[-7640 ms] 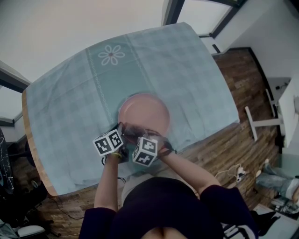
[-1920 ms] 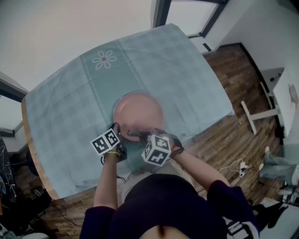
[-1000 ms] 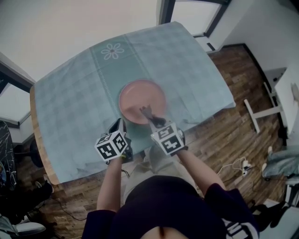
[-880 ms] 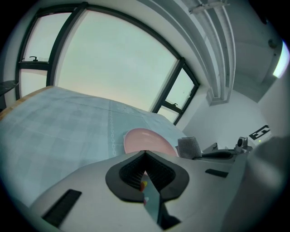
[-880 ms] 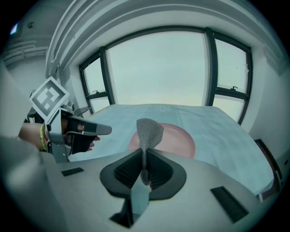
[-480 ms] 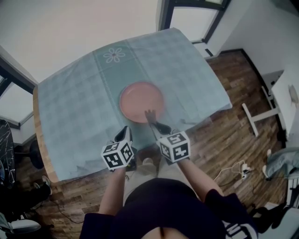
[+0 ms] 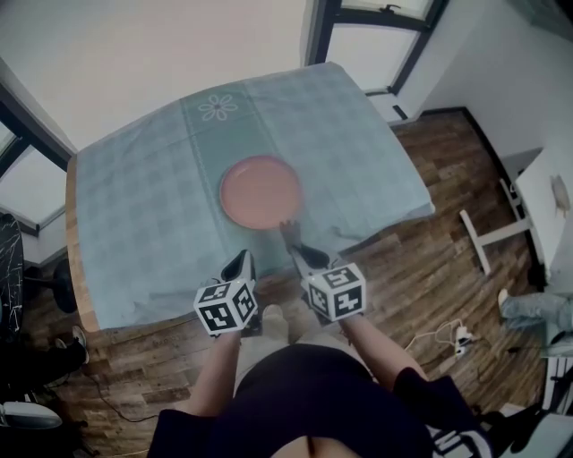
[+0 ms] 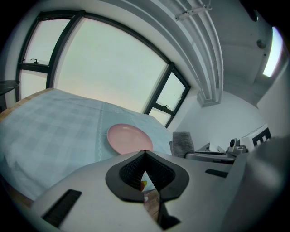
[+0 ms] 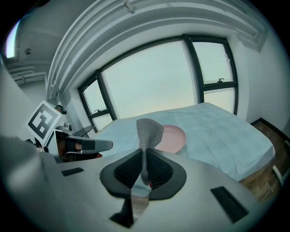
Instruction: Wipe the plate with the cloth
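The pink plate (image 7: pixel 260 191) lies empty in the middle of the table's pale blue cloth (image 7: pixel 152 206). Both grippers hang back from it, over the table's near edge and the floor. My right gripper (image 7: pixel 301 251) is shut on the grey wiping cloth (image 7: pixel 288 234), which sticks up from its jaws as a folded tuft (image 9: pixel 148 131) in front of the plate (image 9: pixel 175 137). My left gripper (image 7: pixel 240 266) is shut with nothing in it. In the left gripper view its pads meet (image 8: pixel 145 154), with the plate (image 8: pixel 129 138) beyond and the grey cloth (image 8: pixel 182 144) to the right.
The tablecloth carries a flower print (image 7: pixel 219 107) at the far side and hangs over the near edge (image 7: pixel 358 234). Wooden floor (image 7: pixel 430 268) lies below and to the right. Windows (image 7: pixel 376 27) stand behind the table, and a white desk leg (image 7: pixel 488 234) is at the right.
Both grippers have drawn back from the plate toward the person, past the table's near edge and a little upward. The grey cloth came off the plate with the right gripper.
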Demonstrator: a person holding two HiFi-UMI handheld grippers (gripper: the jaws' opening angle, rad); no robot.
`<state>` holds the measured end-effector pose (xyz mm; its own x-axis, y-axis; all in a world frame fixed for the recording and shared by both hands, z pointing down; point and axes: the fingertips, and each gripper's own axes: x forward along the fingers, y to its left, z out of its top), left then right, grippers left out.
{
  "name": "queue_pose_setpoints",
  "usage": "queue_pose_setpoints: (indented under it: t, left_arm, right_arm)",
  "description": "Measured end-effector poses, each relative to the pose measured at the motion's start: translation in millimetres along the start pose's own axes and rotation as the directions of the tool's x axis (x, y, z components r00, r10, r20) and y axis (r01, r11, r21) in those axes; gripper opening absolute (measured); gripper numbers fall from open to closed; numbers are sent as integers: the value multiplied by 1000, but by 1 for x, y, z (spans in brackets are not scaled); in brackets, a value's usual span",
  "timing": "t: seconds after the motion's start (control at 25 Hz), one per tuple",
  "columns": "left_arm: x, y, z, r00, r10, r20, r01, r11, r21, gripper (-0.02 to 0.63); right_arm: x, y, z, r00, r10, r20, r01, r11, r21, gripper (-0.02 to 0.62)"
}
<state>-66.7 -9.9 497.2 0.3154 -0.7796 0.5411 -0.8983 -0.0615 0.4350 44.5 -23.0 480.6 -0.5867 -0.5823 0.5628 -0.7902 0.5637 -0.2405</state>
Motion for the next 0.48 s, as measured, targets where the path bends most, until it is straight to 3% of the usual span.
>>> queue_pose_setpoints:
  t: [0.48]
  left_arm:
    - [-40,-43,-49,999,20,26,-19,999,-27,12]
  right_arm:
    - [-65,11,-27,997,68,46,-67,997,-25,34]
